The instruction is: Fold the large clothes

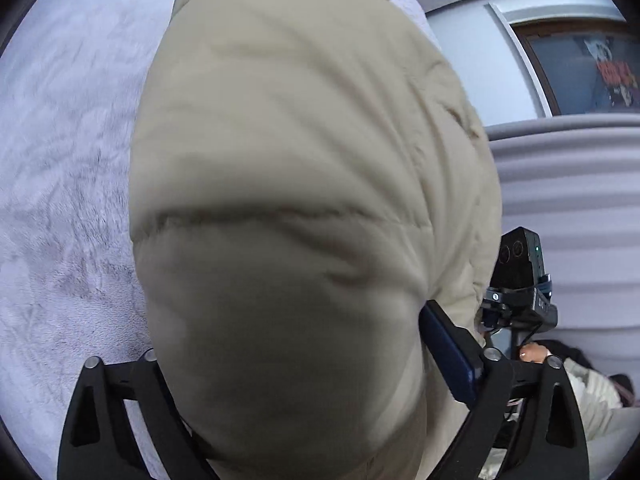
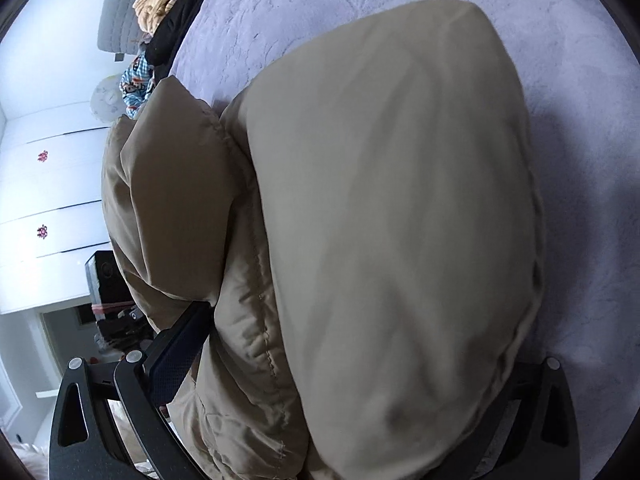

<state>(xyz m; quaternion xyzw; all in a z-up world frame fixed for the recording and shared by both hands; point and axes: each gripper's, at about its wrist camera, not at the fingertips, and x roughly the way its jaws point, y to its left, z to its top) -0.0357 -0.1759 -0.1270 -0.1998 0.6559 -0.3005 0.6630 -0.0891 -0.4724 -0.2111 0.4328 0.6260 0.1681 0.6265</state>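
Beige padded jacket (image 1: 288,184) fills both wrist views, bunched thick, held over a lilac plush bed cover (image 1: 60,168).

L gripper (image 1: 288,364): jaws spread wide w/ a fat roll of the jacket stuffed between them. Blue pad of one finger (image 1: 446,352) lies against the fabric's side; the other finger hidden under the bulge. Can't tell if it is really clamped or just straddling the cloth.

R gripper (image 2: 352,360): same picture. A big puffed fold of the jacket sits between the fingers, one dark pad (image 2: 176,344) up against a quilted seam, far finger mostly covered by fabric. Grip itself can't be confirmed.

In L view the R device's camera block (image 1: 520,276) shows just beside the jacket edge, w/ a bit of the person's hand (image 1: 534,351) below it.

Bkgd, R view: heap of other clothes (image 2: 160,12) at the bed's far edge (tan, black, blue-patterned), white drawers (image 2: 48,184) w/ small red marks, round white clock (image 2: 105,92).
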